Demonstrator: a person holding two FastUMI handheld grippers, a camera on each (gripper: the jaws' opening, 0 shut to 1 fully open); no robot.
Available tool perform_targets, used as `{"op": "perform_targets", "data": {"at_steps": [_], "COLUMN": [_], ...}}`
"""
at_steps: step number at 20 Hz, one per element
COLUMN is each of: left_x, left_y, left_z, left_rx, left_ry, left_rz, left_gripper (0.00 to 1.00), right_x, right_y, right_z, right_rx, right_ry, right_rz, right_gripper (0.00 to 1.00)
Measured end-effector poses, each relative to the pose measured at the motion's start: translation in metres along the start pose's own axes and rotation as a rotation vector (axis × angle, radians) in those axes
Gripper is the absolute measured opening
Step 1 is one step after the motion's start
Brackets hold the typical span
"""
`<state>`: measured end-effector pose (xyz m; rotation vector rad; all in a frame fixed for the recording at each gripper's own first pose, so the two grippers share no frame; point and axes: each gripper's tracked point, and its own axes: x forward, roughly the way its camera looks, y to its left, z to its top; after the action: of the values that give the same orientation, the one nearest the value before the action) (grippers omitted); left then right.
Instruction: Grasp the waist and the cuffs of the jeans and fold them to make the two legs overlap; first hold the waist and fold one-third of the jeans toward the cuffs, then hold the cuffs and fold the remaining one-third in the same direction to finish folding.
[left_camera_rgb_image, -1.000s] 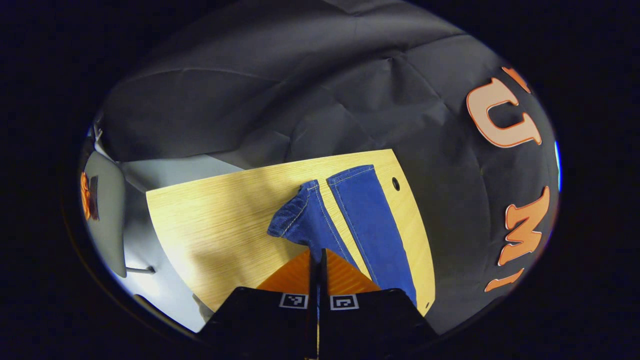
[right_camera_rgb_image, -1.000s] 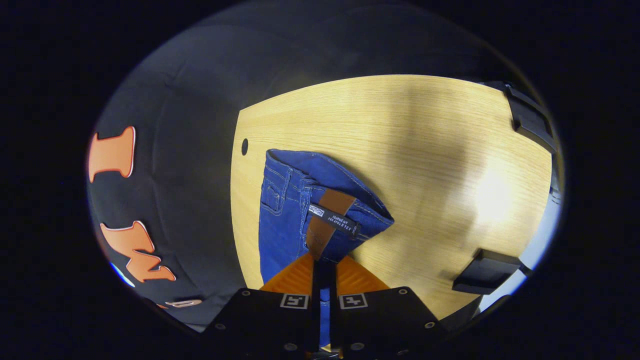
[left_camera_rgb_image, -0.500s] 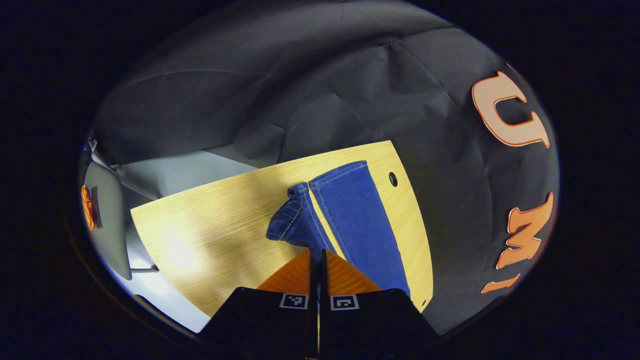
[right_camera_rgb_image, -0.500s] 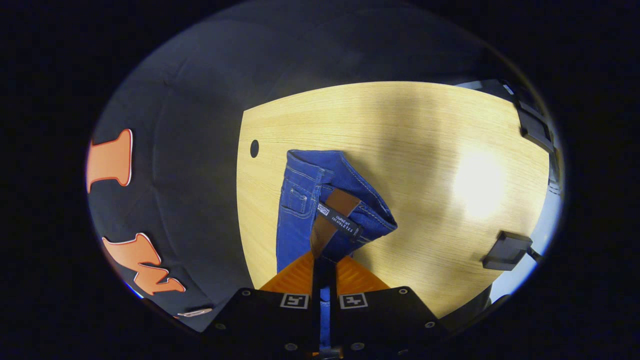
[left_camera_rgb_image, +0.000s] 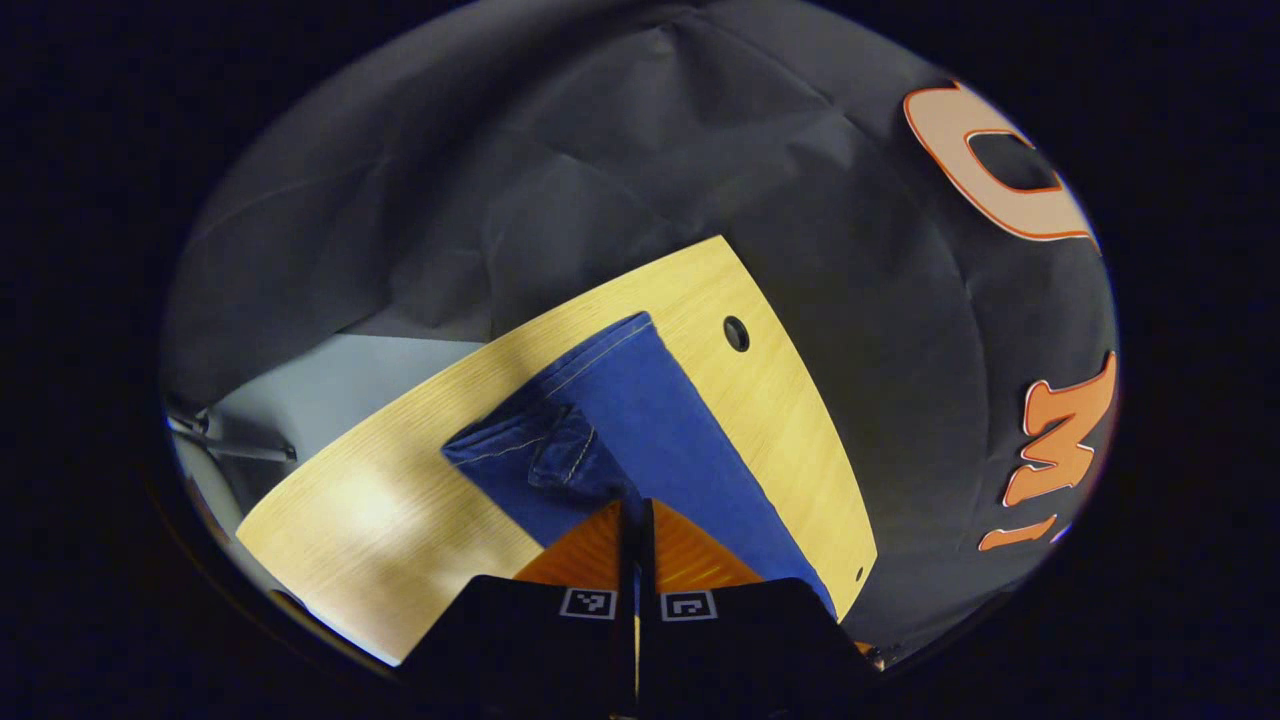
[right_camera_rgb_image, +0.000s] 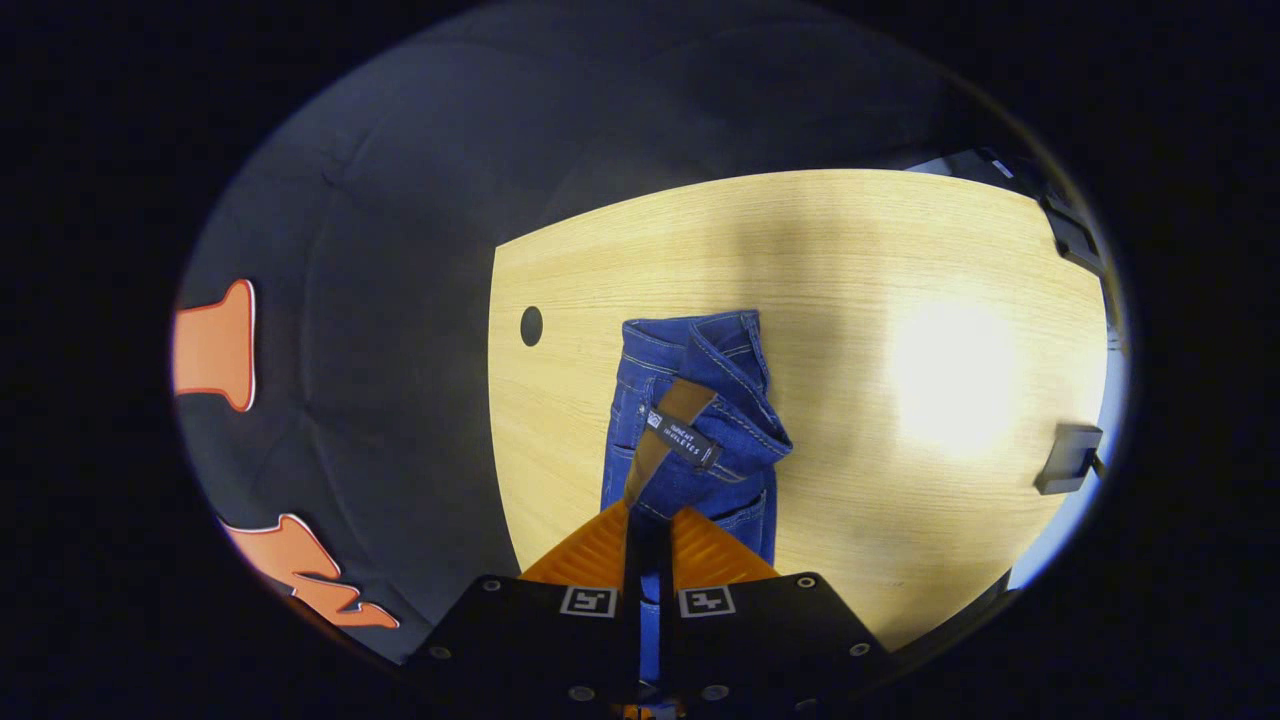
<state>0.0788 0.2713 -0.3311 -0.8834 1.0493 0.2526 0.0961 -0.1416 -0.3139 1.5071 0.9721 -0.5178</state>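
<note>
Blue jeans (left_camera_rgb_image: 650, 420) lie on a light wooden table (left_camera_rgb_image: 400, 520). In the left gripper view my left gripper (left_camera_rgb_image: 634, 508) is shut on the cuff end of one leg, whose hem (left_camera_rgb_image: 530, 450) is bunched and lifted over the other leg lying flat. In the right gripper view my right gripper (right_camera_rgb_image: 648, 515) is shut on the waistband (right_camera_rgb_image: 700, 420), which is lifted and doubled over, with a brown patch (right_camera_rgb_image: 665, 430) facing up. The legs now lie one over the other as a narrow strip.
A round cable hole (left_camera_rgb_image: 736, 333) pierces the table near the jeans, also seen as the hole (right_camera_rgb_image: 531, 325). The table's edge meets the black booth wall. A dark object (right_camera_rgb_image: 1068, 456) sits past the table's right edge. A pale floor patch (left_camera_rgb_image: 330, 370) lies beyond the table.
Both grippers carried their held ends sideways: the lifted leg moved over the flat leg, closing the gap between them, and the waist folded narrower.
</note>
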Motion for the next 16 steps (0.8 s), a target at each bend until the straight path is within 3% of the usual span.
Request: {"op": "perform_targets", "data": {"at_steps": [4, 9, 13, 16], "left_x": [0.034, 0.075, 0.08, 0.078], "left_y": [-0.02, -0.009, -0.022, -0.022], "left_z": [0.019, 0.031, 0.044, 0.044], "left_rx": [0.043, 0.025, 0.04, 0.126], "left_ry": [0.024, 0.029, 0.008, 0.026], "left_rz": [0.008, 0.121, 0.12, 0.176], "left_gripper": [0.01, 0.01, 0.02, 0.01], "right_x": [0.012, 0.052, 0.077, 0.089], "right_y": [0.011, 0.022, 0.029, 0.03], "right_z": [0.003, 0.01, 0.013, 0.014], "right_rx": [-0.006, 0.022, 0.022, 0.031], "right_ry": [0.001, 0.055, 0.088, 0.109], "right_rz": [-0.031, -0.084, -0.134, -0.156], "right_gripper": [0.08, 0.08, 0.08, 0.08]}}
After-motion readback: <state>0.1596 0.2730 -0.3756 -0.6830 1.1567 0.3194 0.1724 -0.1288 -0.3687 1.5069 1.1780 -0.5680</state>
